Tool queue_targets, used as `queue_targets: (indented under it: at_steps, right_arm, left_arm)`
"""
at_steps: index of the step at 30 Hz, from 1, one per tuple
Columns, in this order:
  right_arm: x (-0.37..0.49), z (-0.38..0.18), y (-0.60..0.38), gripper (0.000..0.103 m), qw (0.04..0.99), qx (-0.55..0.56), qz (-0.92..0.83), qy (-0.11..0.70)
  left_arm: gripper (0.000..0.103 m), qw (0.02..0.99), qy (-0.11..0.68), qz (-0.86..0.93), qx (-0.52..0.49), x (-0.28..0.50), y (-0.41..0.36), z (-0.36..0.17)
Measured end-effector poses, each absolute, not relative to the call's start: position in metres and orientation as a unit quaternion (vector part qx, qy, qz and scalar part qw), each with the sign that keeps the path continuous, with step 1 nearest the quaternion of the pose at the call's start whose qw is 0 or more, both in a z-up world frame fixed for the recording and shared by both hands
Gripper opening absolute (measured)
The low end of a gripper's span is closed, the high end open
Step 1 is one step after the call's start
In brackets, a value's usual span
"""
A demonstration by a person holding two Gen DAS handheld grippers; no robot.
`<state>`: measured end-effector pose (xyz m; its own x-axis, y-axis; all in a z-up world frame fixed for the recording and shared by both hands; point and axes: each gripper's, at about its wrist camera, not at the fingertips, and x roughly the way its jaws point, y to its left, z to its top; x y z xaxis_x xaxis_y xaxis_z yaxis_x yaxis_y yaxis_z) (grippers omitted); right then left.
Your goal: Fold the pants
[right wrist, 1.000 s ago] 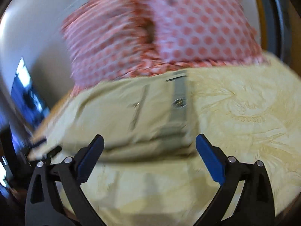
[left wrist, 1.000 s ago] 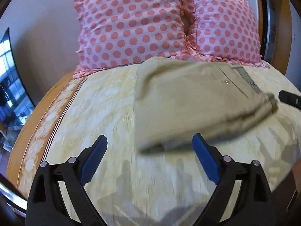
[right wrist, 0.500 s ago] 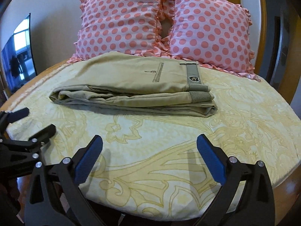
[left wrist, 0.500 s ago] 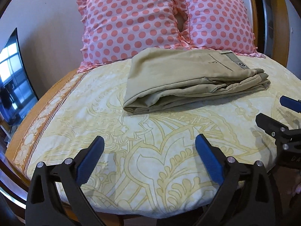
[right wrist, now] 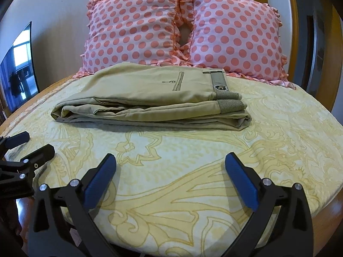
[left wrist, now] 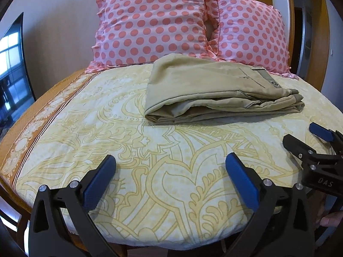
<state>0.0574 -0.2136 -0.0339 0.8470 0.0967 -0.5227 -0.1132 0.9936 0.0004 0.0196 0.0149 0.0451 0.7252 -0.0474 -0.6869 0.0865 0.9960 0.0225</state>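
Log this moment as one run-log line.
phase: fold done | folded khaki cotton pants: stacked flat on yellow patterned bedspread, before pink polka-dot pillows | left gripper: open, empty | right gripper: open, empty

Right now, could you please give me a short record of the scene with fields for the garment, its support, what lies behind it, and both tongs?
garment: folded khaki cotton pants, layered, lying flat
support: yellow patterned bedspread
behind: two pink polka-dot ruffled pillows, propped upright
left tongs: open, empty, apart from the pants
right tongs: open, empty, apart from the pants
fold state: looks complete
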Motion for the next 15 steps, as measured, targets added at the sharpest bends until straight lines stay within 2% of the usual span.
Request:
queue_targets:
  at_steps: [15]
  right_arm:
    - [0.0557,-0.0363,-0.2144,0.101,0.965,-0.016,0.056,0.256]
  left_arm:
    - [0.102,0.929,0.368,-0.036,0.026,0.0201,0.0158,0.0447]
